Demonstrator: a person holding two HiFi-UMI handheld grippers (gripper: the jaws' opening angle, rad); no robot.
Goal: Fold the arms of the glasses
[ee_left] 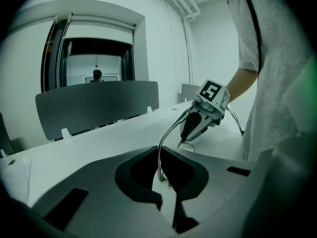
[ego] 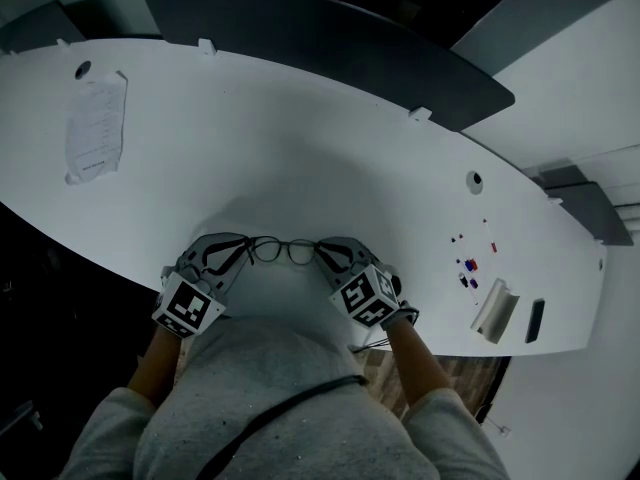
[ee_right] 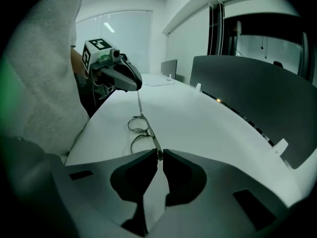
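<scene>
Near tabletop (ego: 300, 168) edge: glasses (ego: 281, 251), seemingly unfolded
Left gripper (ego: 244, 247): clamped on one arm
Right gripper (ego: 322, 251): pinching the other
Next: fold one inward

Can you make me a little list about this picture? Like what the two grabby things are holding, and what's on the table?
Thing held: glasses
Left hand-held gripper: shut on one end of the glasses
Right hand-held gripper: shut on the other end
Where: close in front of the person, low over the white table
Glasses' arms: too thin to tell if folded
Also on the table: a sheet of paper at the far left
</scene>
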